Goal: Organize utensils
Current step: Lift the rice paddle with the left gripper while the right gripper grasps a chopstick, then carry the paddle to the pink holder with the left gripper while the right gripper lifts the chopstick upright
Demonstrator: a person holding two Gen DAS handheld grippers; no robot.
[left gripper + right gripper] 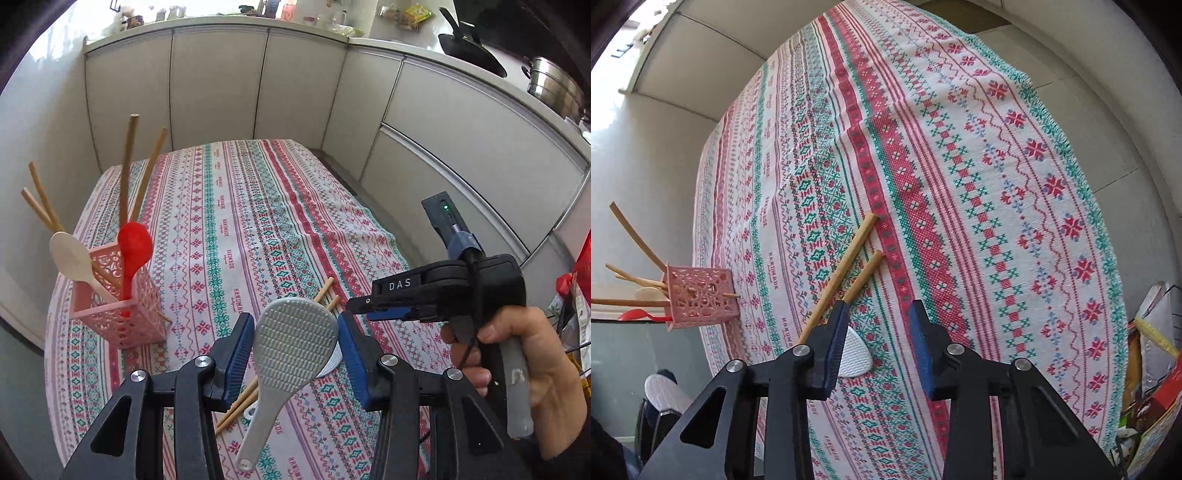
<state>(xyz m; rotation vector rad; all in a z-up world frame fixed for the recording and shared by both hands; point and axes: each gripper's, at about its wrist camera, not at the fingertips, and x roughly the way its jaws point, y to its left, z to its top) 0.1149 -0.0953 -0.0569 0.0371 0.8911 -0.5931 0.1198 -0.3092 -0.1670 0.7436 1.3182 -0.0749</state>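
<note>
My left gripper (pixel 295 354) is shut on a grey rice paddle (pixel 295 332), held off the patterned tablecloth (pixel 240 221) with its handle pointing toward me. Under it lie a white rice paddle (pixel 330 363) and two wooden chopsticks (pixel 327 295). A pink lattice holder (pixel 118 314) at the left holds a red spoon (pixel 135 243), a cream spoon (pixel 72 258) and several wooden sticks. My right gripper (pixel 877 350) points down at the cloth, open, with only cloth between its pads. The white paddle (pixel 855 354) shows beside its left finger, and the chopsticks (pixel 849 266) lie just beyond. A hand holds the right gripper (pixel 356 308) to the right of the grey paddle.
White cabinet fronts wrap the table's far and right sides. A black wok (pixel 469 48) and a steel pot (pixel 554 88) sit on the counter above. Bags and boxes (pixel 1152 369) crowd the floor past the cloth's right edge. The pink holder (pixel 701 295) stands near the table's left edge.
</note>
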